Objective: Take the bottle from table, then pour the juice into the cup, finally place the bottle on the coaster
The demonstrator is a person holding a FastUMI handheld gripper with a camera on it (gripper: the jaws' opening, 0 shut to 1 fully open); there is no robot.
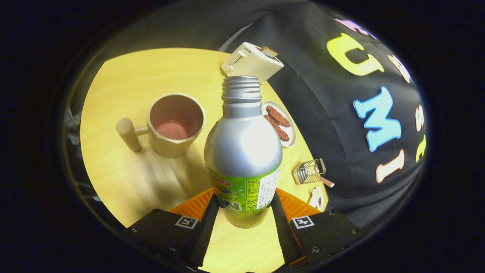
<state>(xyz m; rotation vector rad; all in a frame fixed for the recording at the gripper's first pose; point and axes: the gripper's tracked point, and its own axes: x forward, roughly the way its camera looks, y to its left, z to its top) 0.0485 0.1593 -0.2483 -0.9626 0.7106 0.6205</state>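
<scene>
A silver bottle with a green label and an open threaded mouth stands upright between my fingers. My gripper is shut on its lower body, both fingers pressing the labelled part. The bottle's base looks slightly above the yellow table. Beyond the left finger stands a beige cup with a wooden handle pointing away from the bottle; its inside looks pinkish at the bottom. A small white patterned disc, perhaps the coaster, lies just beyond the right finger near the table's edge.
A white toaster sits at the table's far edge behind the bottle. A small plate with brown snacks lies right of the bottle's neck. A little glass holder with a straw stands near the disc.
</scene>
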